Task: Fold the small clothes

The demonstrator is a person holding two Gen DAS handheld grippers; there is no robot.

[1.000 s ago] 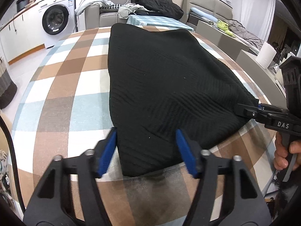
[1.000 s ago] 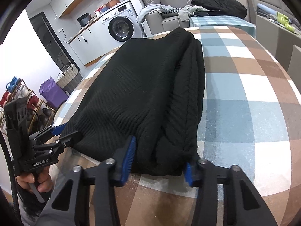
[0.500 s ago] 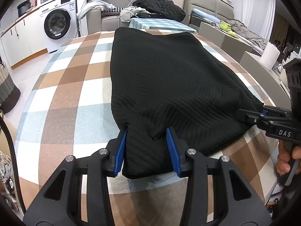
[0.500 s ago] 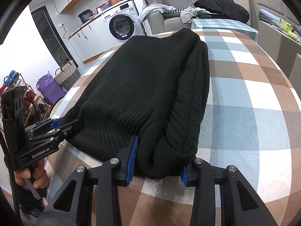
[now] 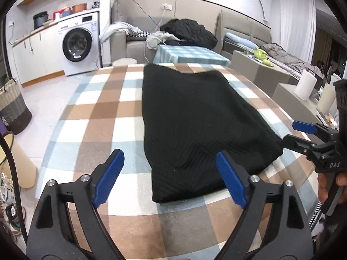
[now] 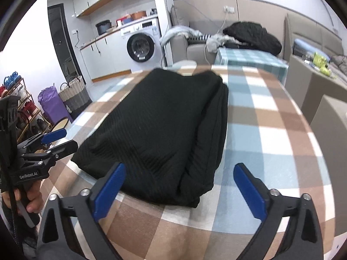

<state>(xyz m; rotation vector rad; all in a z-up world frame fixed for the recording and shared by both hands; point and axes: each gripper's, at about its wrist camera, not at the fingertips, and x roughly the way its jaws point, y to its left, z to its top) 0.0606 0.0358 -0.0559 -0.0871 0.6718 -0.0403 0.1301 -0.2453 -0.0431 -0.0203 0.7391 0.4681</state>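
Checked tablecloth [image 5: 102, 127] in brown, blue and white covers the table; on it lies the folded black sweater [image 5: 195, 125], lengthwise. Left gripper [image 5: 171, 177] hangs above its near edge, jaws opening wide, pads not touching the cloth

From the right wrist, the right gripper [image 6: 177, 186] is also opening, wide, just before the sweater's thick near corner, holding nothing

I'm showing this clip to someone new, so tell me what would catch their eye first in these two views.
The black knitted garment, folded into a long slab, lies down the middle of the checked tablecloth. At its near end the left gripper and right gripper hover with blue pads, jaws opening, nothing pinched between them. Behind, a white washing machine stands by a grey sofa heaped with clothes.
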